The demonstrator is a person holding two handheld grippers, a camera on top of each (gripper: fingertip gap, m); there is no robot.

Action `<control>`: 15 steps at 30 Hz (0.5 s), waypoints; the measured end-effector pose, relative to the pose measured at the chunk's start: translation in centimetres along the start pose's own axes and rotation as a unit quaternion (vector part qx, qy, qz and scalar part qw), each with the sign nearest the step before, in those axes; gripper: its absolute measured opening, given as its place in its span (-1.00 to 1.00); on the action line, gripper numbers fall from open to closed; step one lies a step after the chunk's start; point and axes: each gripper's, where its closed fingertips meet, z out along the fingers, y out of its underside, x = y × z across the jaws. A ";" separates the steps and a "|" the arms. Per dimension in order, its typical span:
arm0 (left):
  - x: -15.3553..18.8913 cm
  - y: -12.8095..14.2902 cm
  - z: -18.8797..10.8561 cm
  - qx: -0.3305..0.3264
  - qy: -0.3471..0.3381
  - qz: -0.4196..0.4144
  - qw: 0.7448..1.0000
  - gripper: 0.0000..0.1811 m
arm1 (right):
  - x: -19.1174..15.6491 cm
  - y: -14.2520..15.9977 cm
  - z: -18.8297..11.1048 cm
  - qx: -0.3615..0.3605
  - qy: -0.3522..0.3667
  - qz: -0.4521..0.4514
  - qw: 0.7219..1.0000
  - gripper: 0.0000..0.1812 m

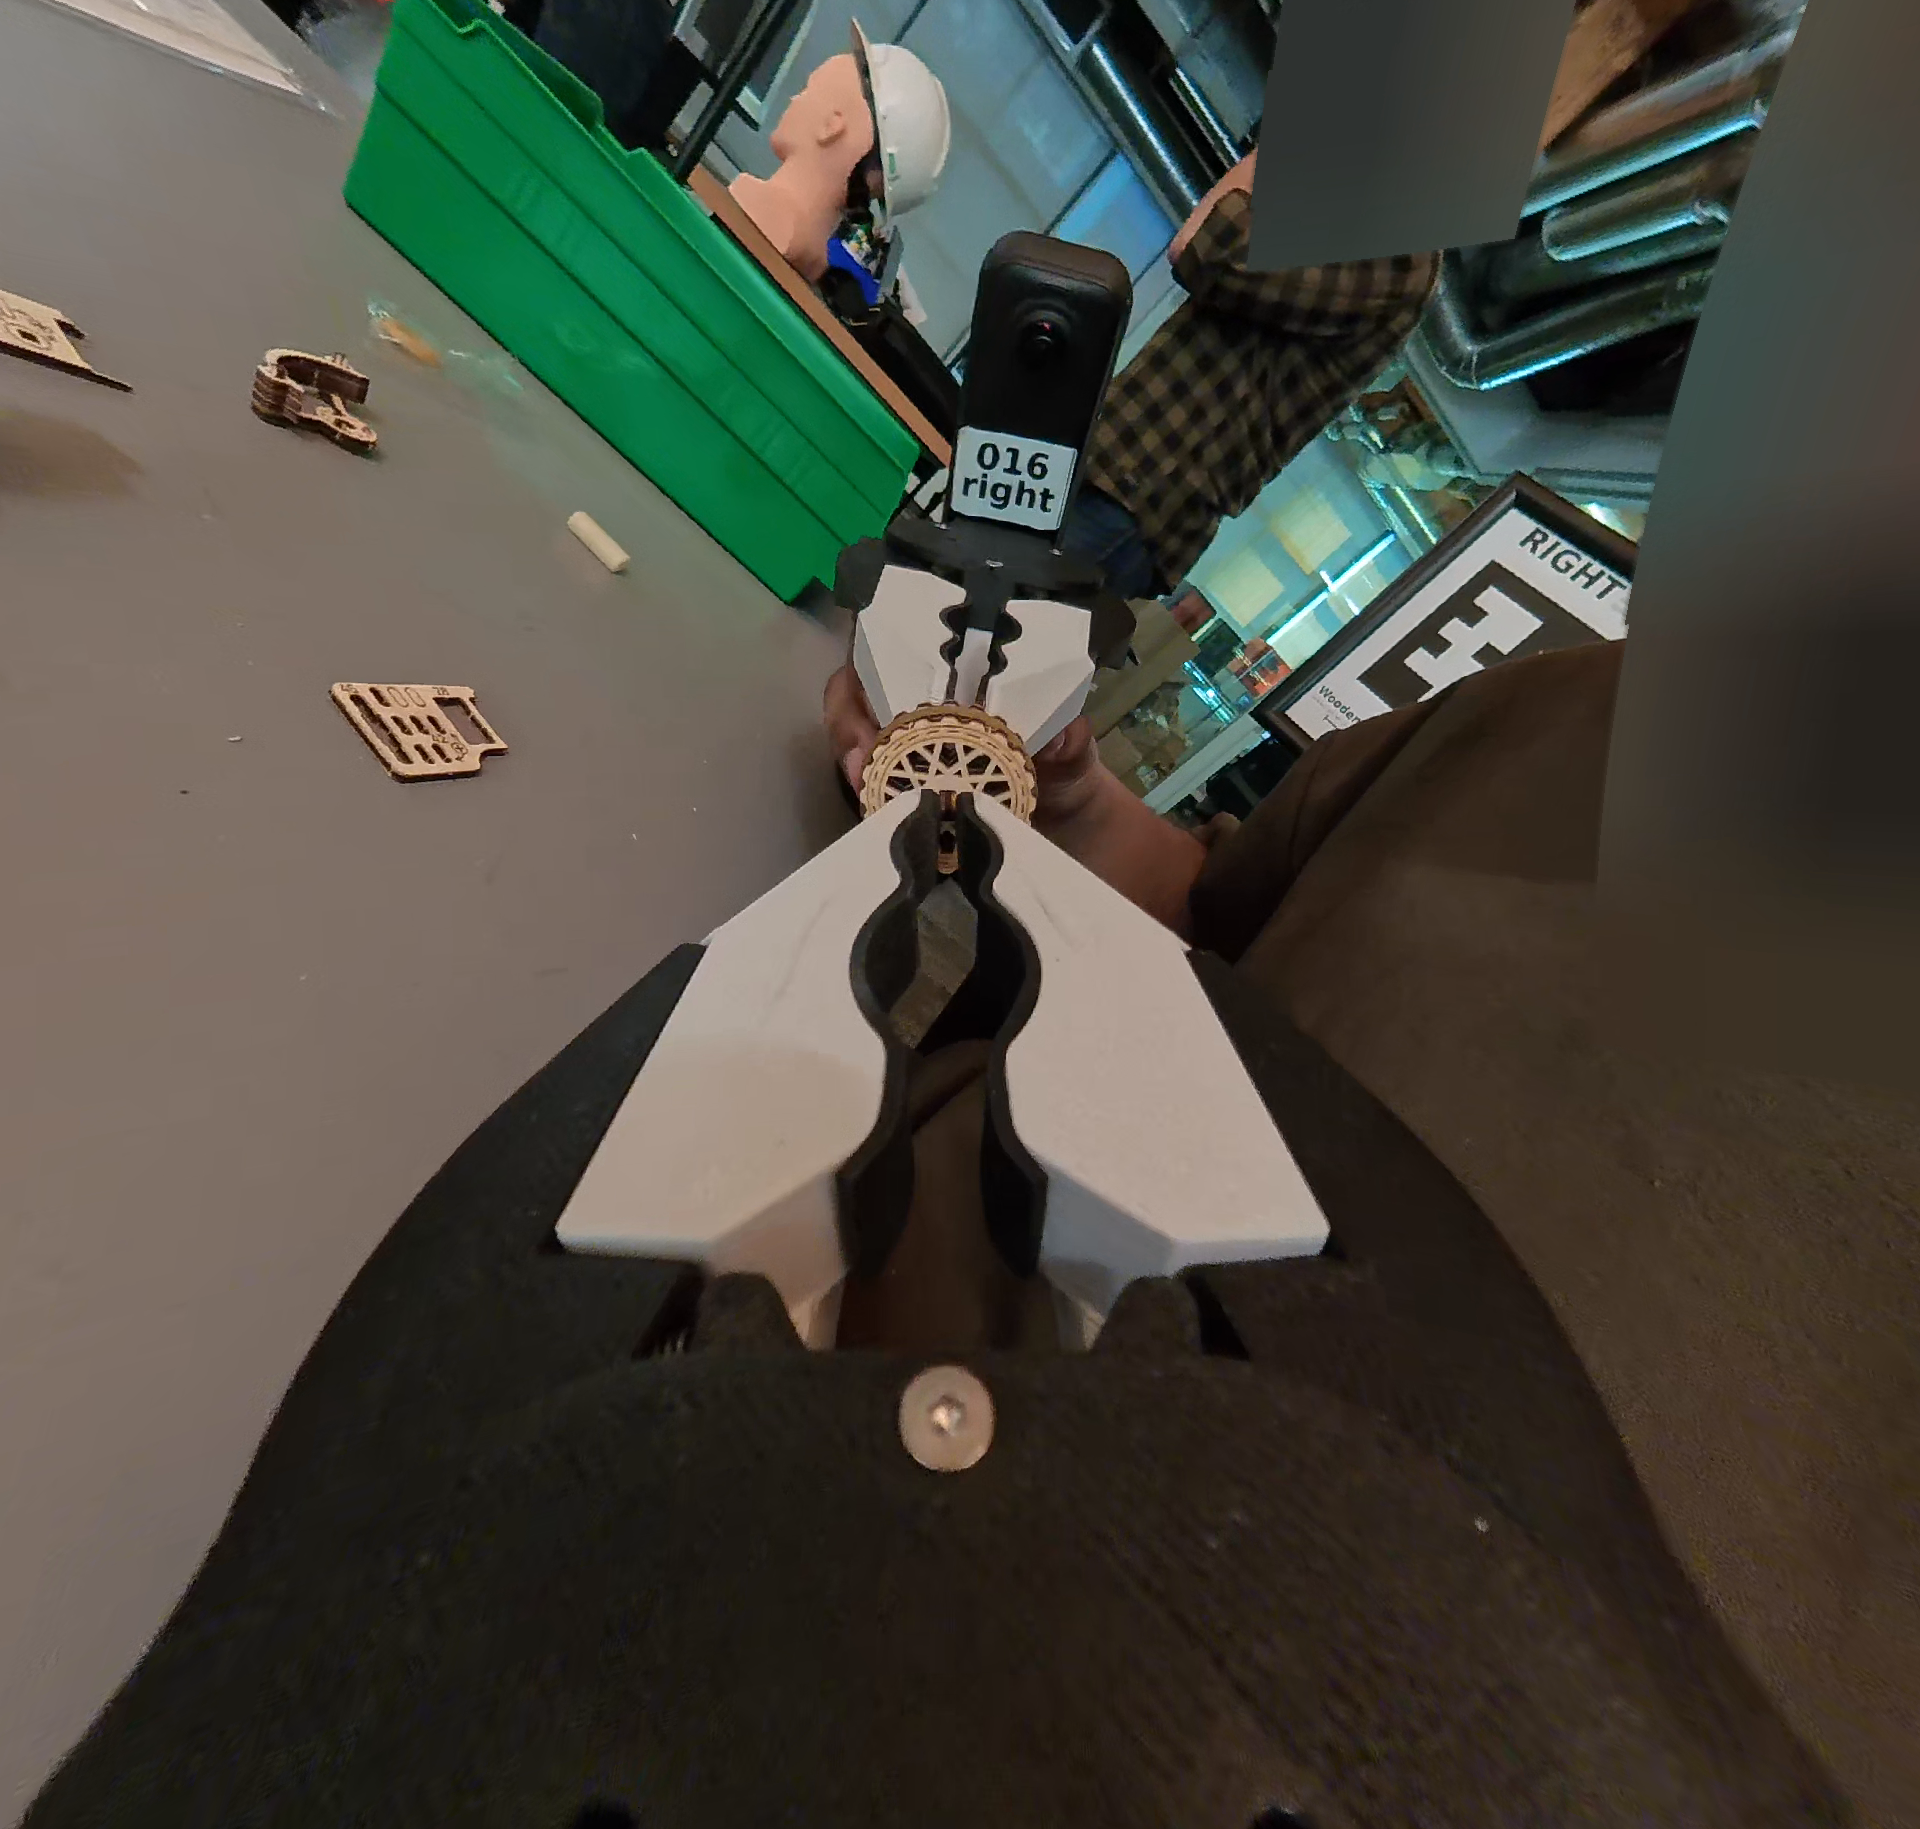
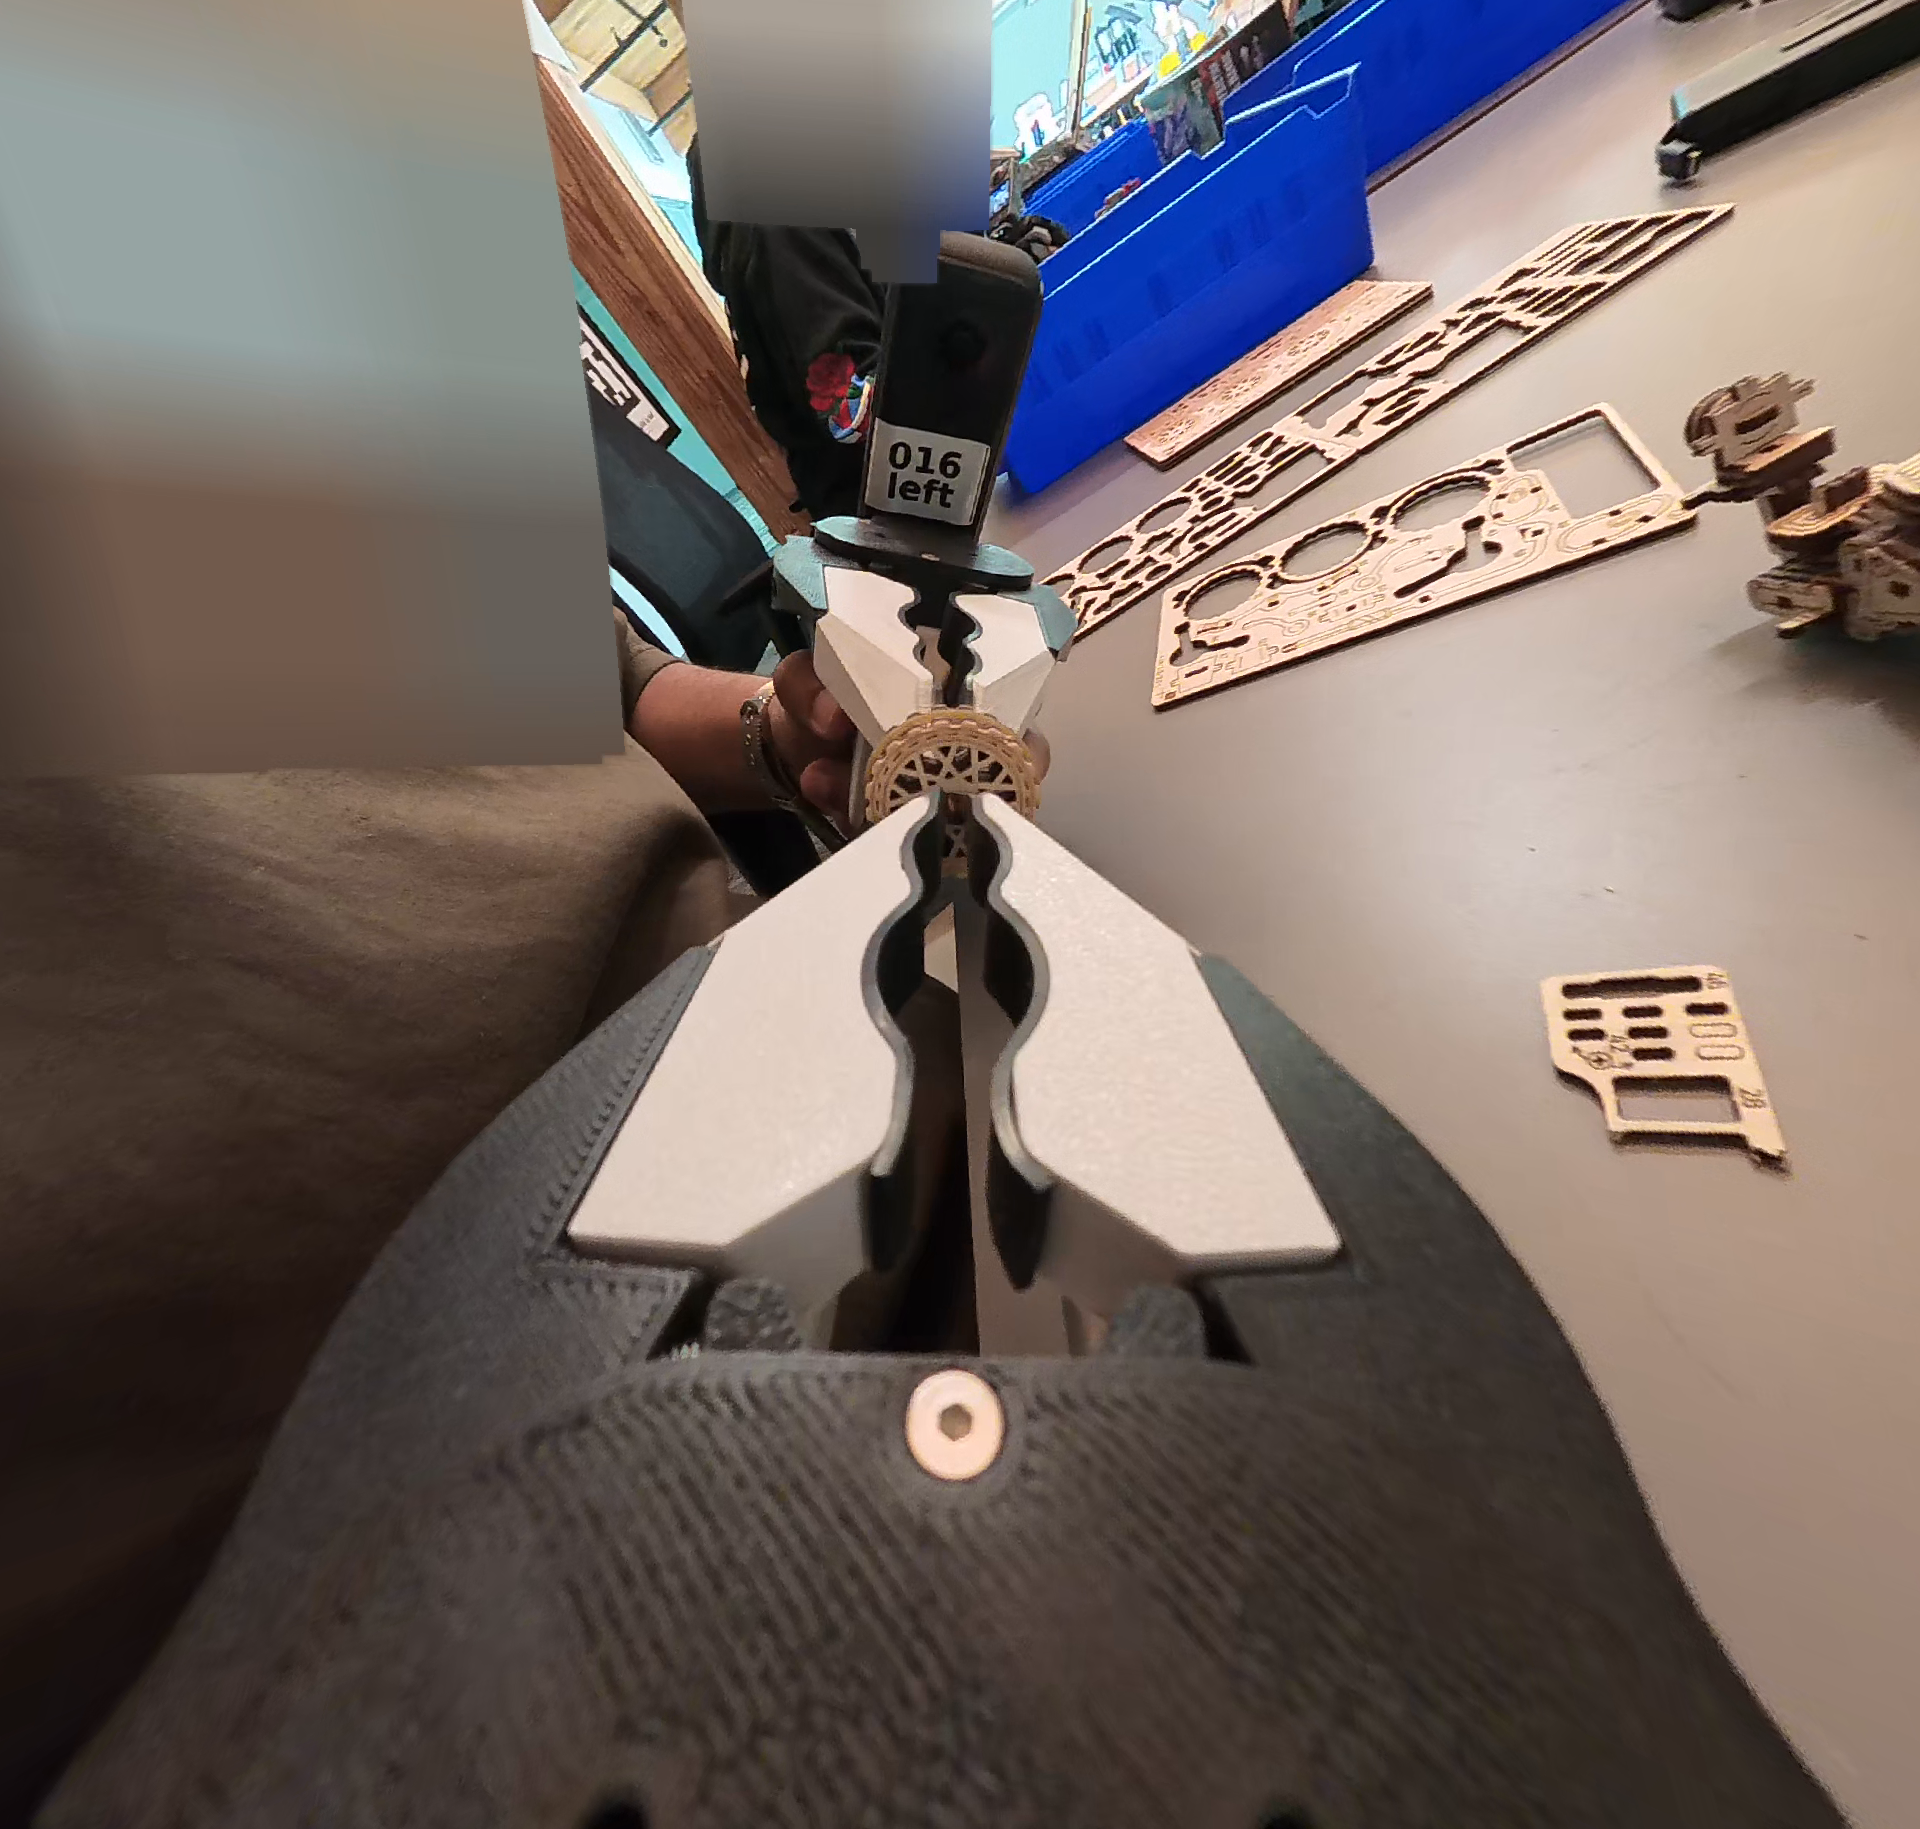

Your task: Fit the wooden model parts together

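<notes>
Tips of the left gripper (image 1: 948,823) pinch the near rim of a wooden wheel (image 1: 948,763); its jaws are almost together, clamped on the wheel. From the far side the right gripper (image 1: 975,683) meets the same wheel nose to nose, its jaws likewise drawn nearly closed; I judge it clamped on the wheel or on a part pressed against it, though the contact is hard to make out. The wheel hangs in the air between the two, above the table (image 1: 208,896) edge, its flat face toward each camera and its axle line running from one gripper to the other. So any pressing together must go along that line. Neither gripper is nearer.

Farther off lies a small slotted card (image 1: 418,732), then a dark wooden subassembly (image 1: 312,397). Beyond stands a green bin (image 1: 582,304); its contents are hidden. In the right wrist view, punched wooden sheets (image 2: 1403,553) lie before a blue bin (image 2: 1195,345), contents unclear.
</notes>
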 end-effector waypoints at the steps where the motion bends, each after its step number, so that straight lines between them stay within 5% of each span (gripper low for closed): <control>1: 0.0 0.0 0.0 0.000 0.001 -0.001 1.000 -1.00 | 0.0 0.0 0.0 0.000 0.000 0.000 1.000 -0.99; 15: -0.7 -0.3 0.0 0.011 -0.010 -0.027 1.000 -0.84 | 0.7 -0.7 -0.6 0.018 0.018 -0.006 1.000 -1.00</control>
